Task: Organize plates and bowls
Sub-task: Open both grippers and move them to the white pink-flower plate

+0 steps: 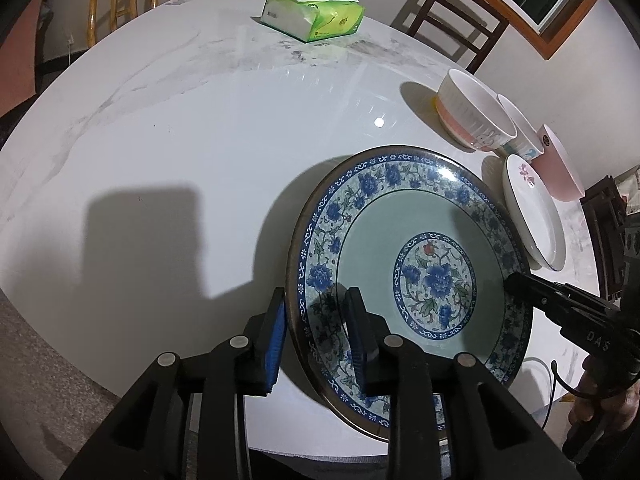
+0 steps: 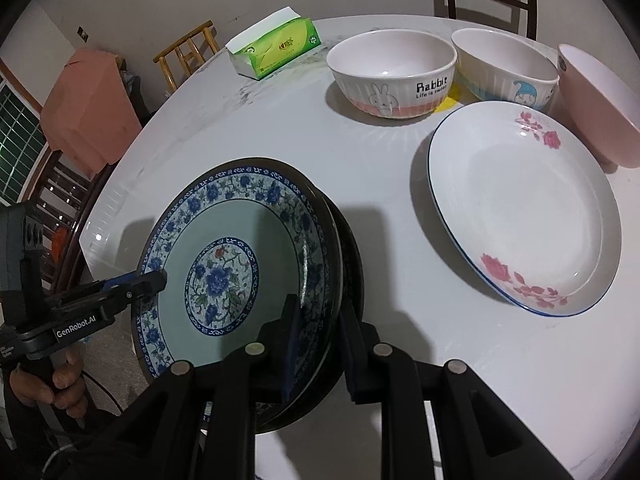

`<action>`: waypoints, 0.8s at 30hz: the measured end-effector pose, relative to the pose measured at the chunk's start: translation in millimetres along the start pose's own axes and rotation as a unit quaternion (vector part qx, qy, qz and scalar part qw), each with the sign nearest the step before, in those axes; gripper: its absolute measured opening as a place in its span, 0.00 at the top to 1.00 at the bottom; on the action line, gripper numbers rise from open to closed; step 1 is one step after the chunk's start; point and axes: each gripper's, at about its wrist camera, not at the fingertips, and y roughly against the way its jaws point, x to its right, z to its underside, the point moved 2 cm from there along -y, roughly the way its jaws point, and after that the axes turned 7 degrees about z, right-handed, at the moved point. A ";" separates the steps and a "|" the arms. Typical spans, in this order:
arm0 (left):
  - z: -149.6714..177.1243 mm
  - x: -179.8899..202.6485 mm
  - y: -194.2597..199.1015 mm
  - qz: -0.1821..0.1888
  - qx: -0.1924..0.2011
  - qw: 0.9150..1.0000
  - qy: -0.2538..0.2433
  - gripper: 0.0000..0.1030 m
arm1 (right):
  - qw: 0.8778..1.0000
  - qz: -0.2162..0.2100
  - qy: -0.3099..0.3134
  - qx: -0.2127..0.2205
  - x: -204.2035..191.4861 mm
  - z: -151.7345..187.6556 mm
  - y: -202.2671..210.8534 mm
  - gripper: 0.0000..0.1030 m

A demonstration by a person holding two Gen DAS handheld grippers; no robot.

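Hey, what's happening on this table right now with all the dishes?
A person holding two handheld grippers has both on the blue floral plate: the left gripper straddles one side of its rim, the right gripper the opposite side. The plate looks tilted, near the table edge. The white rose plate, the rabbit bowl and two more bowls sit untouched nearby, beside a tissue pack.

blue-patterned plate (image 1: 412,280): glossy glazed ceramic | table (image 1: 180,140): smooth, shiny | tissue pack (image 1: 316,12): plastic

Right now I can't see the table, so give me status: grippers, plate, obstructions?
Left gripper and right gripper both shut on blue floral plate, opposite rims. Plate lifted, tilted. White rose plate beside it; bowls beyond.
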 end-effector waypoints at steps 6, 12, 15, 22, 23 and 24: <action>0.5 0.5 -0.5 0.000 0.001 1.000 0.001 0.76 | 0.999 0.031 0.020 0.002 -6.1 0.1 3.0 0.80; -2.1 4.2 5.4 -0.010 0.020 1.000 -0.010 0.73 | 0.996 0.069 0.056 0.023 -14.4 0.0 10.1 0.76; -5.1 5.9 9.8 -0.019 0.032 0.999 -0.011 0.72 | 0.996 0.065 0.048 0.024 -10.1 0.6 11.9 0.76; -13.0 22.4 25.1 -0.045 0.086 0.995 -0.022 0.66 | 0.994 0.074 0.030 0.070 11.8 -4.0 35.3 0.76; -14.8 28.5 27.7 -0.042 0.096 0.994 -0.026 0.64 | 0.993 0.078 0.027 0.082 16.9 -5.6 41.0 0.76; -16.3 32.7 29.1 -0.039 0.101 0.994 -0.029 0.63 | 0.992 0.081 0.021 0.093 23.3 -7.5 47.0 0.76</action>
